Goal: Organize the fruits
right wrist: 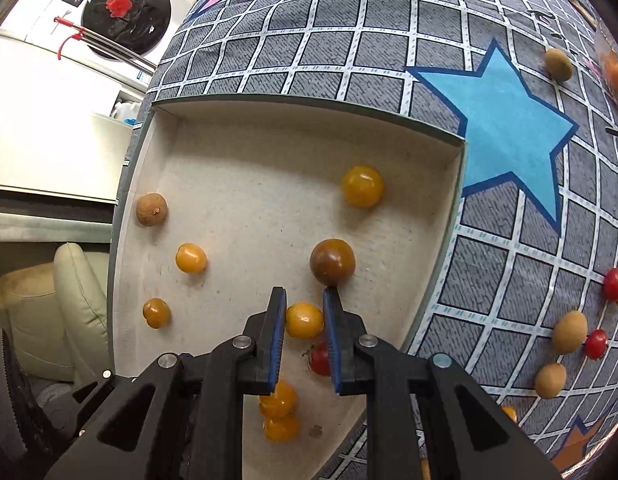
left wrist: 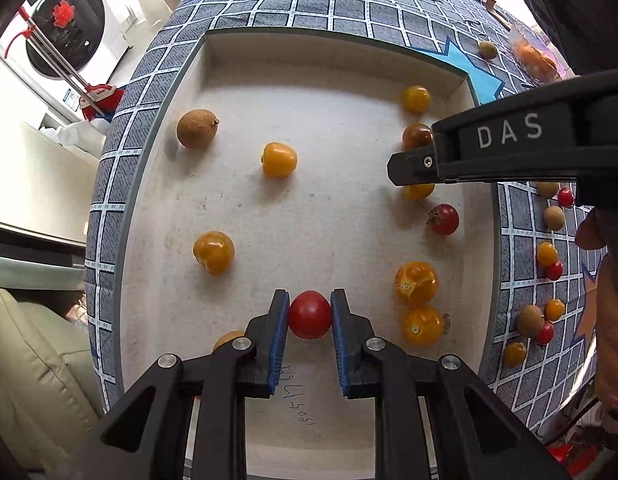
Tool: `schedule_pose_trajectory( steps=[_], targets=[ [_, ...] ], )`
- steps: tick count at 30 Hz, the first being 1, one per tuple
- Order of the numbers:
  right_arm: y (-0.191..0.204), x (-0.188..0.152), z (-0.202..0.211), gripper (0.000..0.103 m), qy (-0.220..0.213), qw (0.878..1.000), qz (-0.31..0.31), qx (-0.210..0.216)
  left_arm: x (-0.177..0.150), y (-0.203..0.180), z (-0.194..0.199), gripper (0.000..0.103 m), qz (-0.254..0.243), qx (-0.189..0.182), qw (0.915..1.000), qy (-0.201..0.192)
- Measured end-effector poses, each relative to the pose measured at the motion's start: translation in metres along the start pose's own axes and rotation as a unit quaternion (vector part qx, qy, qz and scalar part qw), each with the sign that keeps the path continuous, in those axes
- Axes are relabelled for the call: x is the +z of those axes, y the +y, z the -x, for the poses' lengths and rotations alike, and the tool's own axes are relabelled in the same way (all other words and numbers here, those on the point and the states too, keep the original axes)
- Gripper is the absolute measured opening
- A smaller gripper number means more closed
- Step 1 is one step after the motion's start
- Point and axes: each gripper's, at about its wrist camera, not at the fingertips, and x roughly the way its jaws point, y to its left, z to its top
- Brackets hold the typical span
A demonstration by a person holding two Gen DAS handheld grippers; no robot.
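Grey checked cloth covers the desk; on it sits a shallow cardboard tray that collects the fruit. More fruit lies loose on the cloth to the right. I hold the left tool closed on a red tomato above the near end of the tray. The right tool grips a yellow tomato over the tray's right side. I judge the step in hand as placement: next, lower each tool, spread the fingers, and release clear of neighbouring fruit.
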Motion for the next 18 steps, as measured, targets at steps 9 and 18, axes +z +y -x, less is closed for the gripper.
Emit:
schedule_pose_trajectory(
  steps=[9, 18],
  targets=[
    [0.005, 0.001, 0.012, 0.049, 0.005, 1.000, 0.005, 0.011, -0.005, -0.005, 0.014, 0.074, -0.004, 0.024, 0.9994, -0.023],
    [0.015, -0.011, 0.057, 0.081, -0.024, 1.000, 0.005, 0.008, -0.025, -0.008, 0.042, 0.074, 0.000, 0.011, 0.9998, -0.016]
  ],
)
